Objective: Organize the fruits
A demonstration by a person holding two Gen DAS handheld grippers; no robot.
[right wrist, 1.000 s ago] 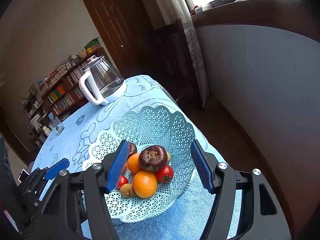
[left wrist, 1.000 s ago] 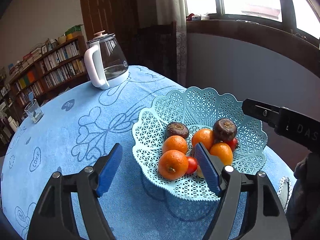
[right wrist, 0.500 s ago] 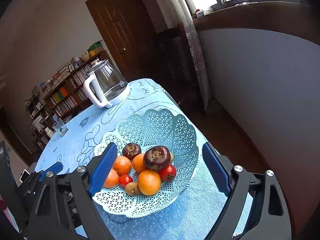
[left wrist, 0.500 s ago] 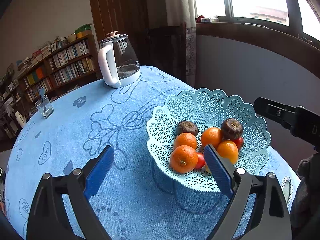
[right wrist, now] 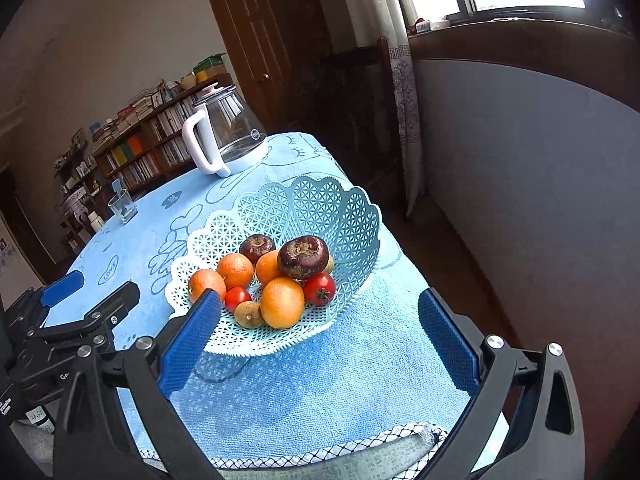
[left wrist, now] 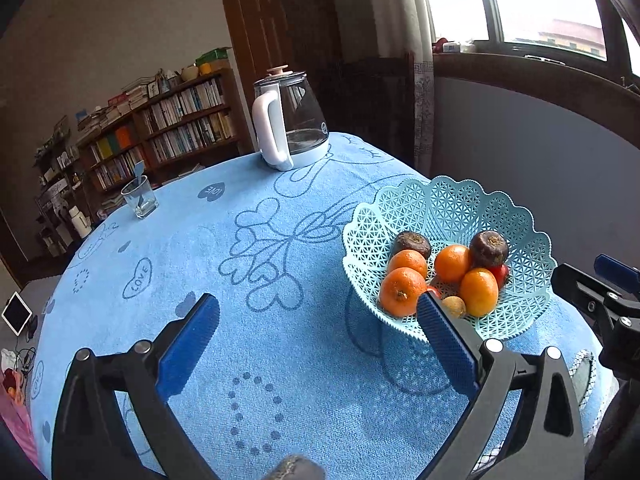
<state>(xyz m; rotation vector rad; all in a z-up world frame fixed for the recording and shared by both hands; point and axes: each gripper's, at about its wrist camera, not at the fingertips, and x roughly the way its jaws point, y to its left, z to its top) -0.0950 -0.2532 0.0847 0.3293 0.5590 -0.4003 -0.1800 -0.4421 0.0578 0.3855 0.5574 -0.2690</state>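
A light blue lattice basket [left wrist: 452, 208] [right wrist: 320, 204] stands on the blue tablecloth near the table's right edge. It holds several oranges [left wrist: 401, 291] [right wrist: 282, 302], two dark purple fruits [left wrist: 488, 249] [right wrist: 303, 257], red tomatoes [right wrist: 319, 289] and a small brown fruit [right wrist: 249, 314]. My left gripper [left wrist: 318, 312] is open and empty, above the cloth to the left of the basket. My right gripper [right wrist: 318, 310] is open and empty, in front of the basket and above the table's edge.
A glass kettle with a white handle [left wrist: 288, 126] [right wrist: 224, 136] stands at the table's far side. A drinking glass [left wrist: 139, 196] [right wrist: 122, 207] stands at the far left. Bookshelves [left wrist: 160, 128], a door and a window wall lie beyond. The floor drops off to the right [right wrist: 460, 248].
Both grippers have drawn back from the basket and risen, so the basket looks smaller and farther. The fruit has not moved. Both stayed open.
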